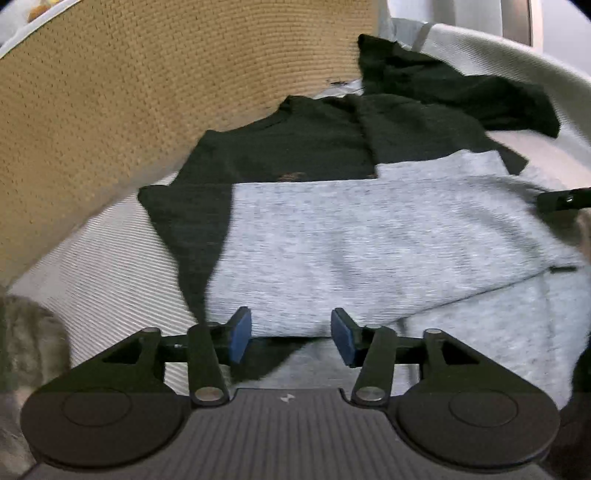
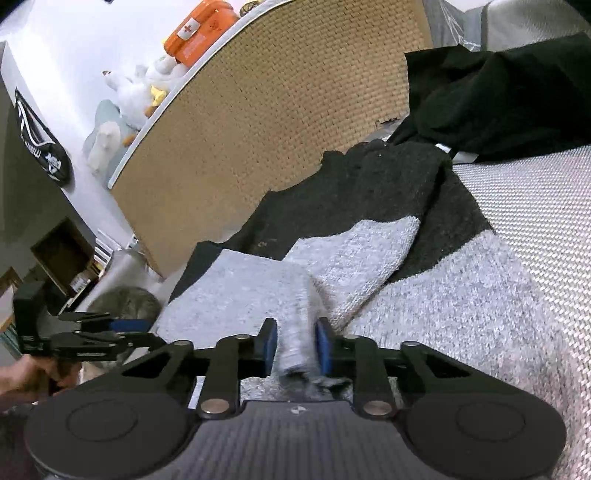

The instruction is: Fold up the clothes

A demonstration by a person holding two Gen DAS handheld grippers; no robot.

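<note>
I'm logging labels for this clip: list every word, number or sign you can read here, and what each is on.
No word or number reads clearly.
White cross sign: on the orange case on the ledge above the woven headboard.
White lettering on the black bag on the wall: too distorted to read.
Small pale mark on each gripper body: a logo, not text.
Garments: no readable label.

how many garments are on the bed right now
2, maybe more hidden. A grey and black sweater lies spread in front, a fold of its grey knit pinched in the right gripper. A plain black garment sits crumpled behind it, by the woven headboard.
</note>
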